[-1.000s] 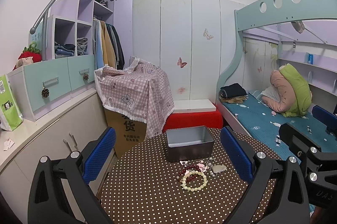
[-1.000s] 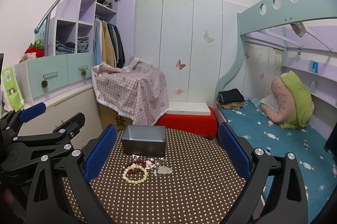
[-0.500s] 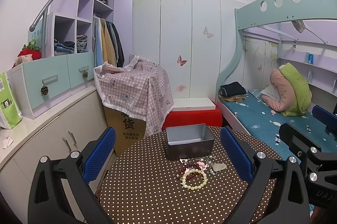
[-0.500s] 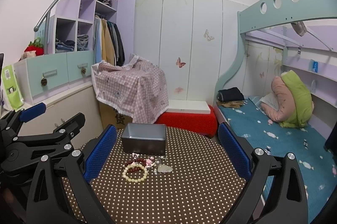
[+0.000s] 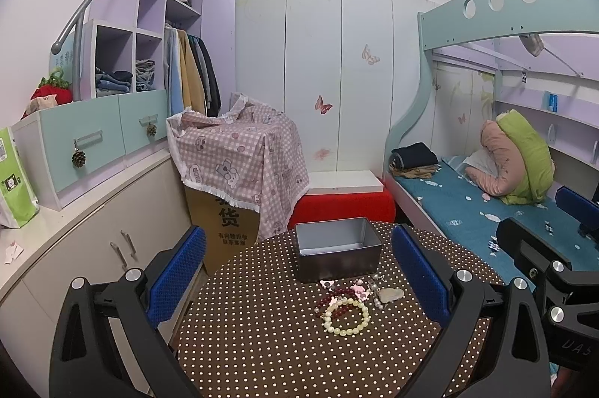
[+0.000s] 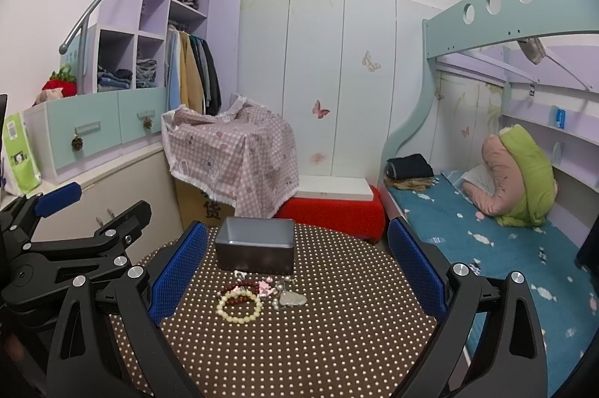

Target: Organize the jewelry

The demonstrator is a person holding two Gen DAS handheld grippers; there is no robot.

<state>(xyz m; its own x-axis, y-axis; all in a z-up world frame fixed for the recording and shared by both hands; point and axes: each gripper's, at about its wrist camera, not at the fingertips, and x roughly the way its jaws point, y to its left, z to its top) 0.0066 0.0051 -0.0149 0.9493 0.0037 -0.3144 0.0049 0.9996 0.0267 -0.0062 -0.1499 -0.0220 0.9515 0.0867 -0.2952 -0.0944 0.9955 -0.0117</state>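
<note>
I have both grippers held above the near side of the round, polka-dot counter [image 5: 262, 342], neither touching anything. The left gripper [image 5: 299, 276] has its jaws spread wide and holds nothing; the right gripper [image 6: 297, 270] is the same, jaws wide and bare. Between the blue pads in both views I see the jewelry: a cream bead bracelet [image 5: 346, 316] lying flat nearest me, overlapping a dark red bead bracelet [image 5: 333, 300] just behind it. To their right sits a pale heart-shaped piece [image 5: 391, 294], with small pink charms [image 5: 360, 289] and loose pearl-like bits clustered beside it. Just behind this pile, apart from it, stands the grey metal box [image 5: 337, 254], open at the top, with nothing that I can see inside. From the right wrist view, the left gripper appears at the lower left, beside the counter's edge.
</note>
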